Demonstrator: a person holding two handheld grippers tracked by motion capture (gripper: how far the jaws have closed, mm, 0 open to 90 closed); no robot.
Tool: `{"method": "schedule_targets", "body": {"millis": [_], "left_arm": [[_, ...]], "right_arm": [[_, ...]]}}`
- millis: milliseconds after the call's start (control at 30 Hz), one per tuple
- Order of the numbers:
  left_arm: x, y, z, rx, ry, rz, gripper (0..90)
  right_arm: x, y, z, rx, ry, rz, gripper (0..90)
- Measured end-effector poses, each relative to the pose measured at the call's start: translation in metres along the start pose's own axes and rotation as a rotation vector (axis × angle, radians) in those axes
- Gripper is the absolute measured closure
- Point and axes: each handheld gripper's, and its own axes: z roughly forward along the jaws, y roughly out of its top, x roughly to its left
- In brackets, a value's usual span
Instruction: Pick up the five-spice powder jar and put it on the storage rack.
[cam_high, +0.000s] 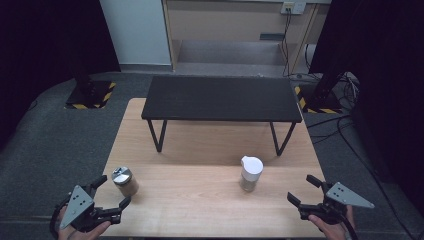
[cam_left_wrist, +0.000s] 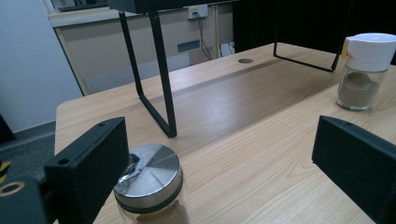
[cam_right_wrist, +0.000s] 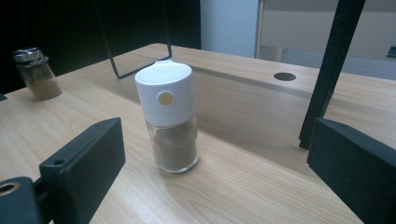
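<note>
silver-lidded jar, white-capped jar, black shelf

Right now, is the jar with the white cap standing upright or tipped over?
Upright: the white-capped jar stands on its base on the table, cap on top.

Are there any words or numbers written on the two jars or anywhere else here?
None: no word or number can be read anywhere.
Jar with the white cap: a plain tan dot, no writing.
Jar with the metal lid: bare shiny lid, no label in sight.
Yellow-and-black stripes on the floor plate: a warning pattern, no letters.
Wall socket: too small to tell.
</note>
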Motion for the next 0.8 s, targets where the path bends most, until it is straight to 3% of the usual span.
{"method": "schedule_targets", "body": {"millis": [233, 533, 800], "left_arm": [[0.001, 0.001, 0.001, -0.001, -0.013, 0.002, 2.7], [0.007, 0.002, 0.001, -0.019, -0.06, -0.006, 2.3], [0.01, 0.007, -0.001, -0.001, -0.076, 0.006, 1.6]], "right_arm": [[-0.001, 0.0, 0.0, -0.004, 0.003, -0.001, 4.5], [-0.002, -0.001, 0.0, -0.009, 0.01, 0.001, 4.3], [-0.001, -0.001, 0.001, -0.009, 0.008, 0.002, 3.4]]}}
